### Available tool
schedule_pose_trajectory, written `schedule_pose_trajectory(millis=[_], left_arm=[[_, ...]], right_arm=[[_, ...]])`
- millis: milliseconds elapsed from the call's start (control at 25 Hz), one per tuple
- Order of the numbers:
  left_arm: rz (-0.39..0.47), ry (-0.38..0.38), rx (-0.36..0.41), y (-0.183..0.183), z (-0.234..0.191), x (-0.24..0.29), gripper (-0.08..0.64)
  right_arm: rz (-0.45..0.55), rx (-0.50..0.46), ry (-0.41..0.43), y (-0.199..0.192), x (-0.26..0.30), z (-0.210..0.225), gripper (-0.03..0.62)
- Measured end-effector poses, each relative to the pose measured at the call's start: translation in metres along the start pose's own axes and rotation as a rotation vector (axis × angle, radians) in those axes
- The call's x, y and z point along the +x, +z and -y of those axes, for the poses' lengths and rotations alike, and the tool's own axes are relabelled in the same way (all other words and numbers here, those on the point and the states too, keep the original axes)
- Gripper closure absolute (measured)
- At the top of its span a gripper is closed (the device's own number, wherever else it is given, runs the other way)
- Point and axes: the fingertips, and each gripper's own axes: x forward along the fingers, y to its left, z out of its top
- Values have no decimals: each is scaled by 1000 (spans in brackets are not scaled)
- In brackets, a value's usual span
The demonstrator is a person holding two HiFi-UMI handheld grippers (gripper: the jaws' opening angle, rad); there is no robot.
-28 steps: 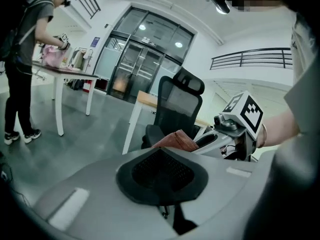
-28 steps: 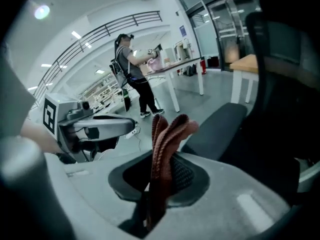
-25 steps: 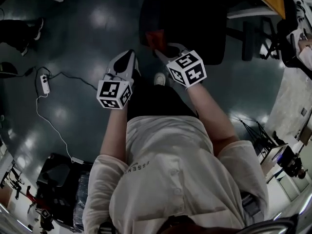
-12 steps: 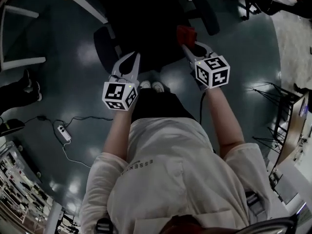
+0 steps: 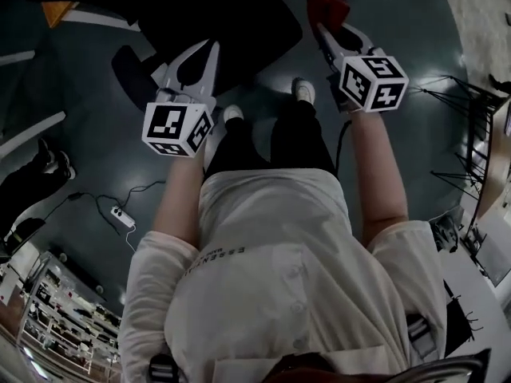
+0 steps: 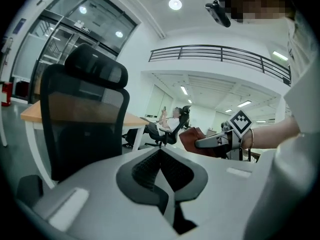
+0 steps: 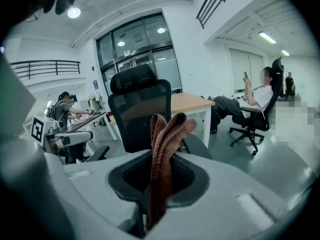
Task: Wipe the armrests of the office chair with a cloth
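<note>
Two armrests (image 7: 198, 146) of the black chair (image 7: 140, 109) seem left to wipe, since the red-brown cloth (image 7: 165, 154) touches neither. The cloth stands folded, pinched in the jaws of the right gripper (image 5: 323, 29), held in the air short of the chair. The left gripper (image 5: 198, 54), alongside, has its jaws pressed together on nothing. Judging by this, wiping has not yet begun.

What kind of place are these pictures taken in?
Most likely an open-plan office: a black mesh office chair stands before a wooden desk, a person sits in another swivel chair, and tall glass panels line the far wall.
</note>
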Motion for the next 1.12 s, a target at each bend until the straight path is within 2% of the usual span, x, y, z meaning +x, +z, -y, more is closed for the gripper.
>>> schedule_pose_trajectory(millis=[80, 160, 320, 520, 640, 880, 1120], left_arm=[[-31, -3, 3, -10, 21, 23, 543], [-46, 32, 5, -14, 28, 41, 541], [-31, 151, -10, -14, 24, 70, 543], [6, 307, -95, -27, 26, 104, 542], [20, 375, -132, -33, 34, 123, 543], [-17, 391, -197, -55, 46, 158, 543], [-71, 367, -232, -74, 16, 186, 541]], right_arm=[[-11, -31, 5, -4, -9, 30, 545], [-25, -63, 26, -4, -7, 55, 545], [-55, -130, 78, -1, 10, 95, 545], [-136, -254, 175, -5, 36, 140, 544], [-168, -303, 228, -2, 46, 163, 544], [-198, -397, 269, 15, 91, 182, 543], [-201, -462, 281, 35, 159, 177, 543]])
